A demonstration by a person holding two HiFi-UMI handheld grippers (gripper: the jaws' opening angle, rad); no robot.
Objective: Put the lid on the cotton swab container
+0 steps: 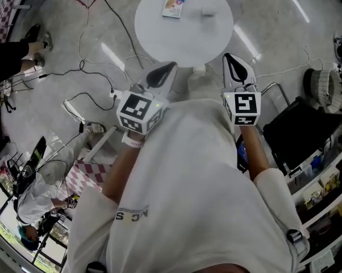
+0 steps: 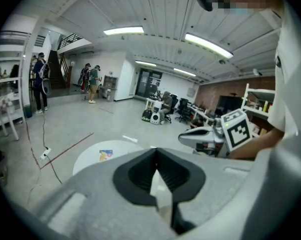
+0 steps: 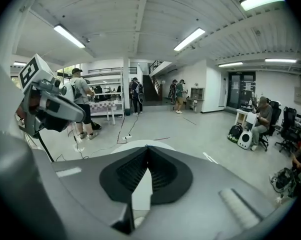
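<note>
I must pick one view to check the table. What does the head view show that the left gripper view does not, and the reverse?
Head view only: the left gripper from above, a small pale object on the round table. Left gripper view only: ceiling lights and its own jaws, shut, empty. Both: that table, the printed packet, the right gripper.
</note>
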